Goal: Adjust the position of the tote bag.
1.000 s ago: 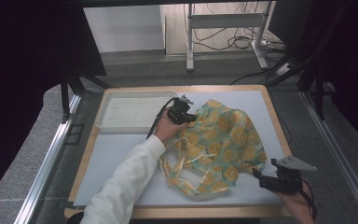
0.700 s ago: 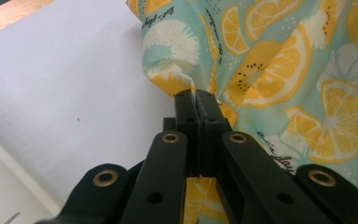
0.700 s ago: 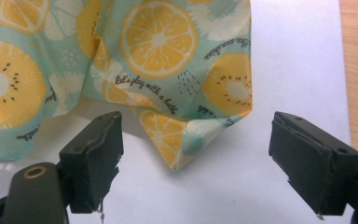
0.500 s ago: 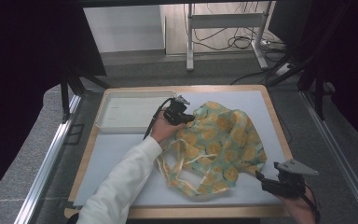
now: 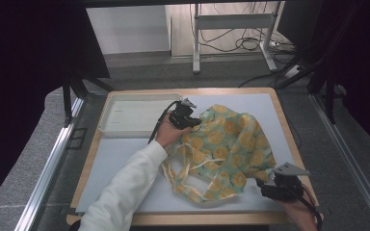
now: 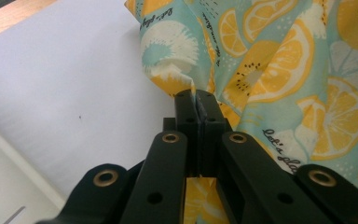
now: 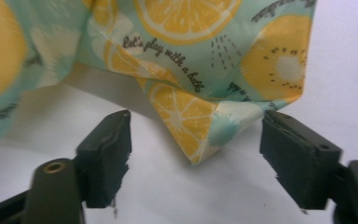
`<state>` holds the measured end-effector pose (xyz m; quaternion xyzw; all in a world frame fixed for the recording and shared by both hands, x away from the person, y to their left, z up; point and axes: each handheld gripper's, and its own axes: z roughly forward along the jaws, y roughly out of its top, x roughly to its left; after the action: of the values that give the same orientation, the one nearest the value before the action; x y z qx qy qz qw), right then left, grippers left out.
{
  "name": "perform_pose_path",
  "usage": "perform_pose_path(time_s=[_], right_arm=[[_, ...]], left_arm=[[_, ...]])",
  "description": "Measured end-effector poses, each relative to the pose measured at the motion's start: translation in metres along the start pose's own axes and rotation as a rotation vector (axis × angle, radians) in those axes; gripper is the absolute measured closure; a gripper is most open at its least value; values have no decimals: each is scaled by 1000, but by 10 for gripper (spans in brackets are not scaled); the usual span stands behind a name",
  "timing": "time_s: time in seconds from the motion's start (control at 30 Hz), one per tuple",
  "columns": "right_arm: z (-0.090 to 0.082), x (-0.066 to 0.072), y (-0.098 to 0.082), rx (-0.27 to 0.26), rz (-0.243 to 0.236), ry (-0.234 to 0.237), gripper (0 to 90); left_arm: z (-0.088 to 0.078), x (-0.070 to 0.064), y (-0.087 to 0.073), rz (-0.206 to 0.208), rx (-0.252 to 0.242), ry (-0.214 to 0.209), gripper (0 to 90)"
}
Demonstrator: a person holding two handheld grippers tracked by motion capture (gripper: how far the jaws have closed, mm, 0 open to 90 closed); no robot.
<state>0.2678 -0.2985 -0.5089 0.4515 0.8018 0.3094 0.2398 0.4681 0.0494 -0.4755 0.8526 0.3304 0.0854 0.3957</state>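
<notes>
Mint-green cloth printed with orange and lemon slices: the fruit-print bag (image 5: 224, 149) lies crumpled on the white mat (image 5: 120, 159), covering the middle and the 3 o'clock half of the board in the high view. Its pale straps (image 5: 192, 171) loop out toward 7 o'clock.

Left gripper (image 5: 185, 118) sits at the bag's 10 o'clock edge, held by a hand in a white sleeve (image 5: 125, 190). In the left gripper view its jaws are clamped together on a fold of the bag (image 6: 279, 79); cloth shows above and below the pinch.

Right gripper (image 5: 279, 190) sits at the bag's 5 o'clock corner, low over the mat. In the right gripper view the jaws stand apart, with a pointed corner of the bag (image 7: 200, 126) between them; neither pad touches the cloth. The jaws have just been closing in on that corner.

White tray (image 5: 125, 115) lies at 10 o'clock on the board, just beside the left gripper, apart from the bag.
</notes>
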Motion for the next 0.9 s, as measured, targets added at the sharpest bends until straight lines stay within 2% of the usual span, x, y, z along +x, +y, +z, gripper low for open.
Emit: perform_pose_path(time_s=[0.1, 0.13, 0.17, 0.2, 0.23, 0.33, 0.37, 0.5, 0.53, 0.57, 0.67, 0.9], right_arm=[[3, 1, 4, 5, -4, -22, 373], [3, 1, 4, 5, -4, -22, 373], [4, 1, 4, 15, -20, -28, 432], [4, 1, 4, 15, -20, -28, 432], [6, 1, 3, 30, -30, -28, 485], [7, 0, 3, 44, -29, -26, 534], [8, -2, 3, 50, -20, -33, 610], [8, -6, 3, 38, -3, -28, 752], [8, -6, 3, 38, -3, -28, 752], [9, -8, 3, 31, 9, -16, 815], [9, -10, 4, 21, 24, -8, 871], [7, -19, 7, -6, 49, -14, 885]], left_arm=[[0, 0, 0, 4, 0, -1, 898], [0, 0, 0, 4, -1, -1, 898], [1, -1, 0, 1, -2, -1, 898], [1, -1, 0, 1, -1, -1, 898], [2, -1, 0, 1, 2, 0, 898], [3, -2, 0, 4, 6, -1, 898], [3, -3, 0, 6, 5, 0, 898], [3, -4, 0, 6, 3, 0, 898], [3, -4, 0, 5, 2, -1, 898], [3, -4, 0, 5, 3, -1, 898], [2, -4, -1, 0, -2, -10, 898], [-2, -2, -5, -15, -1, -26, 898]])
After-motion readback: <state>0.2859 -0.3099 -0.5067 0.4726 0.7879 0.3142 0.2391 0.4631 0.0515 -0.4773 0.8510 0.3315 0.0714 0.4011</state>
